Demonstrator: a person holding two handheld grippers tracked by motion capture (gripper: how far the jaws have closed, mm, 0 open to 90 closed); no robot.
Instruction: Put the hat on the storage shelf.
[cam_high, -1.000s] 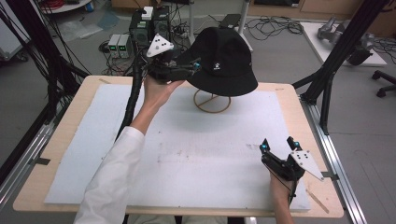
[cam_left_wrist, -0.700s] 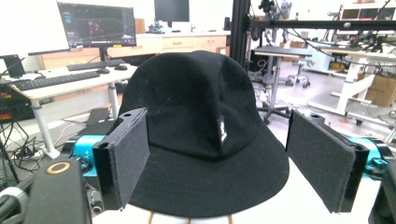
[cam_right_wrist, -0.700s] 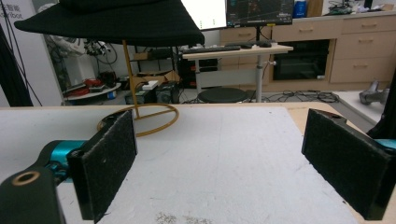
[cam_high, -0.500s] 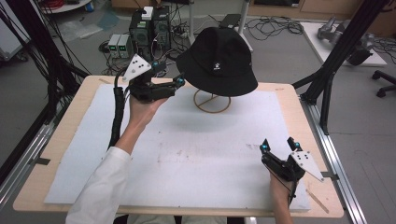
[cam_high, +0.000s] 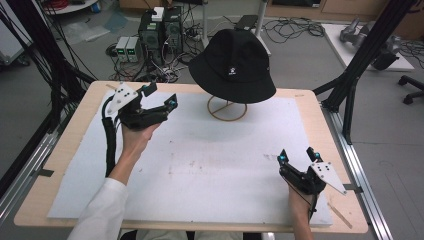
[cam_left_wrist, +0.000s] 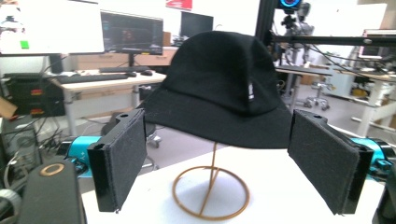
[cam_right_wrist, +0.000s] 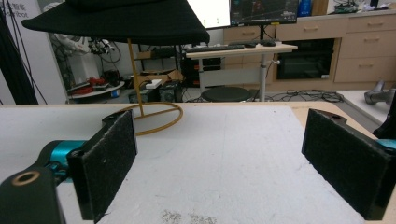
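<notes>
Now my left tool has drawn back from the hat — wide open, empty; placing looks done.

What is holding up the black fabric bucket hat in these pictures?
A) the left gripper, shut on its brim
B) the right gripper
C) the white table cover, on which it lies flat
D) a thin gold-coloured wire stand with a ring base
D: the black fabric bucket hat sits on top of the thin gold-coloured wire stand, while the left gripper is open and apart from it.
</notes>
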